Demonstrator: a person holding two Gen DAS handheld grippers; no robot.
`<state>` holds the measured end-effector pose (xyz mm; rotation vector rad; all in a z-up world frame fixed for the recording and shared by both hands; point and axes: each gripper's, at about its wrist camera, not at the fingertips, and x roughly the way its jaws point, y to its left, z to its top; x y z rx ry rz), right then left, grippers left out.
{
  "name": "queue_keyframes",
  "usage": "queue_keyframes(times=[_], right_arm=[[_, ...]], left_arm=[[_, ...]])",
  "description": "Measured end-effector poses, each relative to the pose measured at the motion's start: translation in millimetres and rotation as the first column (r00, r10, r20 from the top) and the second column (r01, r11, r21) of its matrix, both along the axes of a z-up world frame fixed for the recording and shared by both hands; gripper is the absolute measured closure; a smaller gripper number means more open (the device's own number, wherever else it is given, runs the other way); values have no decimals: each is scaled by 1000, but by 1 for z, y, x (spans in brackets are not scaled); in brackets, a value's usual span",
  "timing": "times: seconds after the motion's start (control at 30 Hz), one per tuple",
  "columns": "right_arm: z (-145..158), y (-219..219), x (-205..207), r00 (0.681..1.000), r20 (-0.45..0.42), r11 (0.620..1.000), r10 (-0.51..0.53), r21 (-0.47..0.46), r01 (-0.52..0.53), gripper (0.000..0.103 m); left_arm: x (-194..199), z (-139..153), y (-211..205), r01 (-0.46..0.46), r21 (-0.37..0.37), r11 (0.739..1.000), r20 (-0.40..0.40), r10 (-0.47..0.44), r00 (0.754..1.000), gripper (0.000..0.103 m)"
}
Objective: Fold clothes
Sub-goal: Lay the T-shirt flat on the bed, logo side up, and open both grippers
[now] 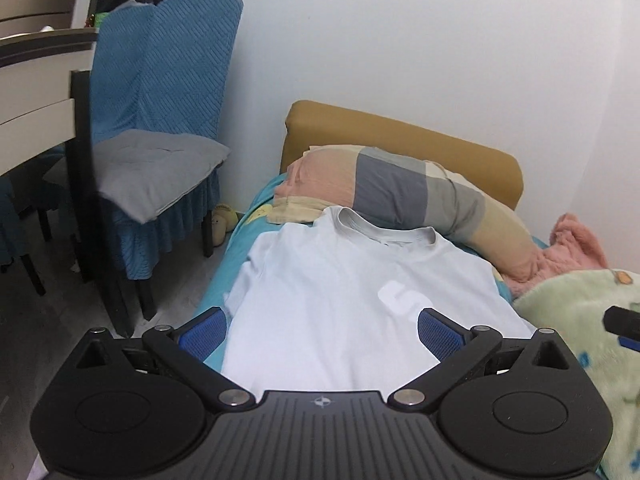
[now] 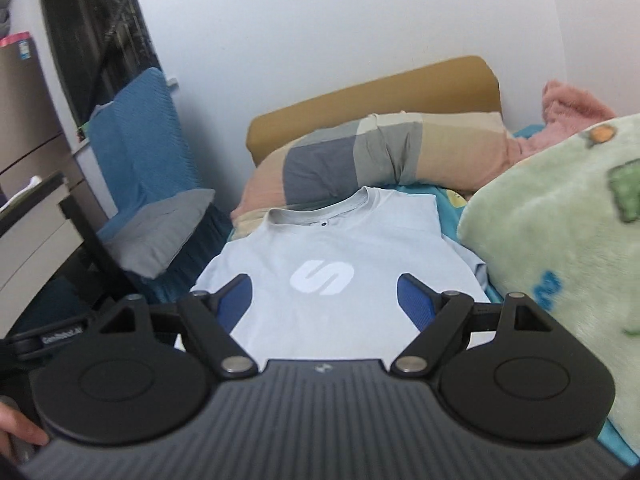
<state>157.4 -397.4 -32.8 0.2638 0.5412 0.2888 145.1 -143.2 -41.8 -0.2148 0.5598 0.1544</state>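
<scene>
A pale blue T-shirt [image 1: 340,288] with a white logo lies spread flat, front up, on the bed, collar toward the pillow. It also shows in the right wrist view [image 2: 332,248]. My left gripper [image 1: 322,332] is open and empty, hovering above the shirt's lower half. My right gripper [image 2: 324,300] is open and empty, also above the shirt's lower half, below the logo [image 2: 322,278]. The right gripper's tip shows at the right edge of the left wrist view [image 1: 624,326].
A patchwork pillow [image 1: 400,192] and mustard headboard [image 1: 400,132] lie beyond the collar. A green fleece blanket [image 2: 560,240] and pink fluffy garment [image 1: 572,248] crowd the right side. A blue-covered chair [image 1: 160,120] with grey cushion stands left of the bed, beside a table [image 1: 32,112].
</scene>
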Motion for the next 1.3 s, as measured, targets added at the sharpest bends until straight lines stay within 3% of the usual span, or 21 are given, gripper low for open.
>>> queue_keyframes(times=[0.17,0.33,0.77,1.1,1.3], right_arm=[[3,-2,-39,999,38,1000,16,-6,-16,22],[-5,0,-56,997,68,999,39,-20,-38,22],[-19,-12,-48,999,54,998,6,60,-9,22],[-30,-11,-37,1000,10,998,-20,57,20,22],[-42,-8,-28,1000,-12,998,-26,53,27,22]], left_arm=[[-38,-3,-13,-4,4,1000,8,4,1000,0],[-46,-13,-11,-25,-15,1000,0,25,1000,0],[-50,-34,27,-76,-90,993,-16,75,997,0],[-19,-50,58,-121,-117,986,-115,108,987,1],[22,-67,85,-176,-192,965,-158,146,977,2]])
